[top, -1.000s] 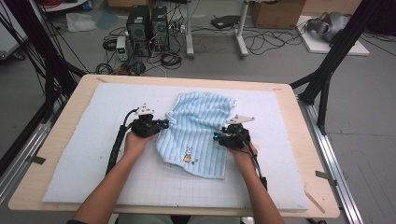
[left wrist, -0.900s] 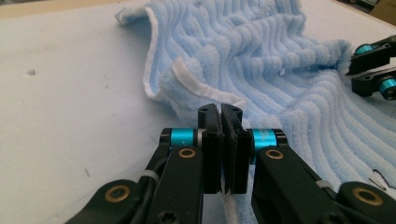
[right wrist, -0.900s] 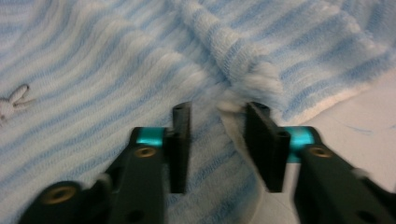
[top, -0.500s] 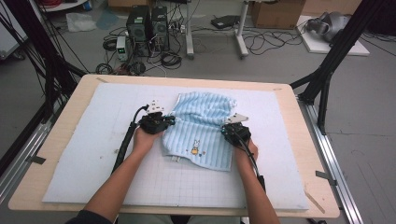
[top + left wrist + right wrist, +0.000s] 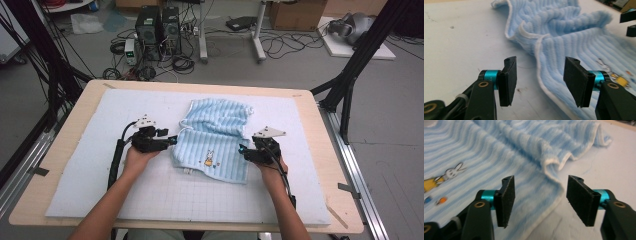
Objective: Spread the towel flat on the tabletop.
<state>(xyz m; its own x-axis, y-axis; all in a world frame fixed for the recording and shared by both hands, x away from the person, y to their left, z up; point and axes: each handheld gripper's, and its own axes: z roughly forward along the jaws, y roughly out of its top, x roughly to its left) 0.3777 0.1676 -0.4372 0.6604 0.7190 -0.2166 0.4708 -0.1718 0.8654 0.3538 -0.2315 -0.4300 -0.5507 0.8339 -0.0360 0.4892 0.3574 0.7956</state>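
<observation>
A light blue striped towel (image 5: 215, 140) with a small rabbit picture lies on the white mat, its far part bunched and its near part flat. My left gripper (image 5: 172, 141) sits at the towel's left edge. Its jaws have just been opening and stand open in the left gripper view (image 5: 540, 60), with the white-hemmed edge of the towel (image 5: 564, 32) lying on the mat between them, untouched. My right gripper (image 5: 242, 150) is at the towel's right edge. Its jaws have also just been opening and stand open (image 5: 541, 178) over the edge of the towel (image 5: 499, 150), gripping nothing.
The white gridded mat (image 5: 100, 190) covers a wooden table (image 5: 30, 210). Black frame posts (image 5: 350, 85) stand at the table's sides. Computers and cables (image 5: 160, 30) lie on the floor beyond. The right gripper's jaws (image 5: 629, 22) show at the far right of the left gripper view.
Both grippers have opened and let go of the towel, then drawn apart to its left and right edges. The towel now lies slack on the mat.
</observation>
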